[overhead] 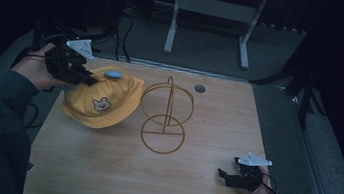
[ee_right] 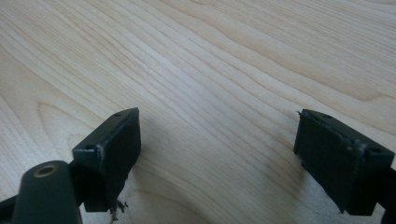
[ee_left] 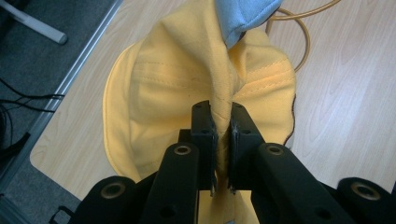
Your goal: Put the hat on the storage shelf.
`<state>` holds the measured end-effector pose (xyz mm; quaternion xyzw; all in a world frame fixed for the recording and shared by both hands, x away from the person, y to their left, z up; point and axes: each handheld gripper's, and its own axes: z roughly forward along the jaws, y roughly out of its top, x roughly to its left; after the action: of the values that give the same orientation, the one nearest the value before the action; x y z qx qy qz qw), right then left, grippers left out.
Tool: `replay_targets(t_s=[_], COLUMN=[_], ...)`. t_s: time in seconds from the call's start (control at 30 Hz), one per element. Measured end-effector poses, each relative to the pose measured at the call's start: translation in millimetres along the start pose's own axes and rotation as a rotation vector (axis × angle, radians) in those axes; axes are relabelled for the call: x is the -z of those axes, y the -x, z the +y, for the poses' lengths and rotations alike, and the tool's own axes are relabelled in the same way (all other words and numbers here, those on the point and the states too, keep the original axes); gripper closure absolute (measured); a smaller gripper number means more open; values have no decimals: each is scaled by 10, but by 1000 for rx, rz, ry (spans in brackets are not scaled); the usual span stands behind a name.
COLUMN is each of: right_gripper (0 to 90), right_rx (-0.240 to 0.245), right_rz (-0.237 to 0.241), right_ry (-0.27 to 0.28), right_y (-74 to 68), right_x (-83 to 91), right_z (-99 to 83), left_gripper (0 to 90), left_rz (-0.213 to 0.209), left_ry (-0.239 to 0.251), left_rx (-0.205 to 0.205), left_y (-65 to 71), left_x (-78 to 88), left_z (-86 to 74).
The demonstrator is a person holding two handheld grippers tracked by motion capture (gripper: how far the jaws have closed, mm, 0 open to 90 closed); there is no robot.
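A yellow child's hat (overhead: 104, 100) with a bear patch and a blue button on top hangs tilted over the table's left part. My left gripper (overhead: 85, 78) is shut on a fold of its cloth, and the left gripper view shows the yellow hat (ee_left: 187, 74) pinched between the two pads at my left gripper (ee_left: 222, 122). A gold wire stand (overhead: 166, 116) with two crossed rings on a round base stands just right of the hat. My right gripper (overhead: 224, 175) rests low at the table's front right, and in its own view my right gripper (ee_right: 217, 140) is open with only bare wood between the jaws.
The wooden table (overhead: 216, 128) has a small round grommet hole (overhead: 200, 88) near its far edge. Black cables (overhead: 122, 35) lie on the grey floor beyond the table, where a white desk frame (overhead: 210, 21) stands. A metal rail runs along the right side.
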<state>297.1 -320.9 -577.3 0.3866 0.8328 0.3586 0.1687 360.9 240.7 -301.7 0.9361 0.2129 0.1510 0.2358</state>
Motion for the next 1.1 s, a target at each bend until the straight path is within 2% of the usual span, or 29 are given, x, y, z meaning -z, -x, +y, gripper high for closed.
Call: replay_targets(t_s=[0.33,0.53,1.1], right_gripper=[146,146,146], right_rx=[0,0,0], right_rz=[0,0,0], right_ry=[0,0,0], right_y=[0,0,0], right_x=[0,0,0], right_z=[0,0,0], left_gripper=[835,835,835], left_rz=[0,-9,-12], left_ry=[29,57,101], left_rx=[6,-4,-12], left_y=[-29,-9,2], left_x=[106,171,252], left_z=[-14,23,99])
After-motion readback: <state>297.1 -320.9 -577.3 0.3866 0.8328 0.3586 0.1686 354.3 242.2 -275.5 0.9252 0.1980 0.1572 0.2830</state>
